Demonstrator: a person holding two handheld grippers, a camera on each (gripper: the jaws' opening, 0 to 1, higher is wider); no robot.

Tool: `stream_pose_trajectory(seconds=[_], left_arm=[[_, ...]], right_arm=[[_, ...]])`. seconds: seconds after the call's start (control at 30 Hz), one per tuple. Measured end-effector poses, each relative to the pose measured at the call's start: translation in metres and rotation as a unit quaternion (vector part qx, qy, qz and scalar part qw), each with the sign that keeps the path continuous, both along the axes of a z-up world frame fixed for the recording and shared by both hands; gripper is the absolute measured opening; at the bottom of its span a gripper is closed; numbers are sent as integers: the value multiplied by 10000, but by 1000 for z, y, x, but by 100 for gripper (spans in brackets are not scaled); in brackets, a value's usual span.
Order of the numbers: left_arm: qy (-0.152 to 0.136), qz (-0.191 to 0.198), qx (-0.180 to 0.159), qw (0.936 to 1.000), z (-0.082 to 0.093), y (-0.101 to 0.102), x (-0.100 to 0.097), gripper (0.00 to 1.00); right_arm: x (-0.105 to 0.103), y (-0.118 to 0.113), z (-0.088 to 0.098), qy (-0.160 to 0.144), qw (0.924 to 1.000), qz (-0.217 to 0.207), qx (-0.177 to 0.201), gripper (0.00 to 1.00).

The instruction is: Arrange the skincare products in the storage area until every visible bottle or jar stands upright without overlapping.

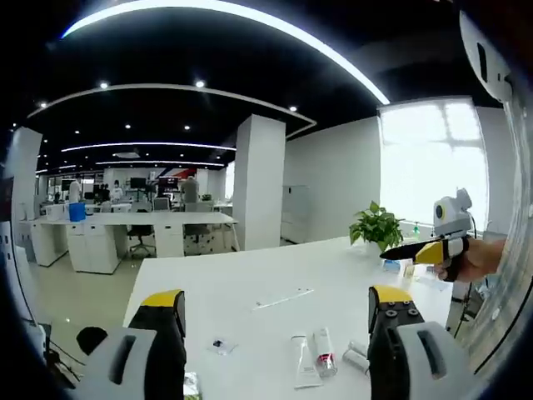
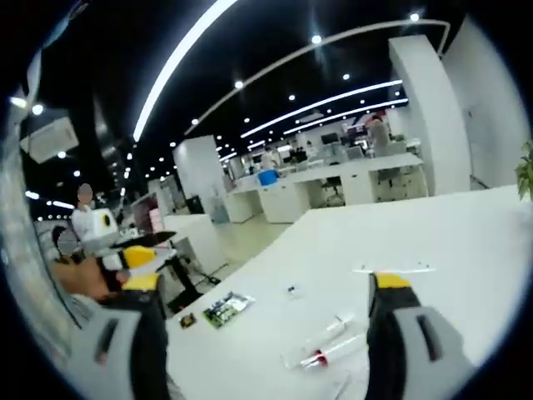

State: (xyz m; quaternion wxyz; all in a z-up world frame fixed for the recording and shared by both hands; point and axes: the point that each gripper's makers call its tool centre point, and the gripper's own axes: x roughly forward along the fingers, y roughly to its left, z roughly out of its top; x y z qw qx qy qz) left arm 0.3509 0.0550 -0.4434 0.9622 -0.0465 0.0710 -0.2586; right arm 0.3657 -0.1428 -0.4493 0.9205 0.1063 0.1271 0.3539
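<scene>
Skincare products lie flat on the white table [image 1: 250, 275]. In the left gripper view a clear tube [image 1: 302, 363], a small bottle with a red label [image 1: 323, 350] and another small container [image 1: 356, 357] lie just ahead of my left gripper [image 1: 276, 294], which is open and holds nothing. In the right gripper view two slim tubes [image 2: 331, 327] [image 2: 323, 358] lie flat between the wide-apart jaws of my open right gripper [image 2: 266, 287]. Both grippers hover above the table, apart from the products. The right gripper [image 1: 429, 250] enters the left gripper view from the right, held by a hand [image 1: 481, 258].
A green packet [image 2: 225, 307], a small dark item [image 2: 187, 320] and a thin white strip [image 2: 391, 268] also lie on the table. A potted plant [image 1: 377, 225] stands at the table's far end by the window. Office desks and chairs [image 1: 141, 233] fill the background.
</scene>
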Motion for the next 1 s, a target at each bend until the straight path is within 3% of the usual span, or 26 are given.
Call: stream_pose_trajectory(seconds=[0.2, 0.63, 1.0], left_arm=[[11, 44, -69, 10000, 2, 0, 3, 91], [-65, -246, -6, 9997, 10, -19, 12, 90], [-50, -297, 54, 9995, 12, -17, 14, 89]], right_arm=[[-3, 1, 4, -27, 10000, 52, 2, 99], [-3, -7, 9, -46, 10000, -26, -33, 99], [0, -4, 12, -42, 10000, 10, -51, 99]])
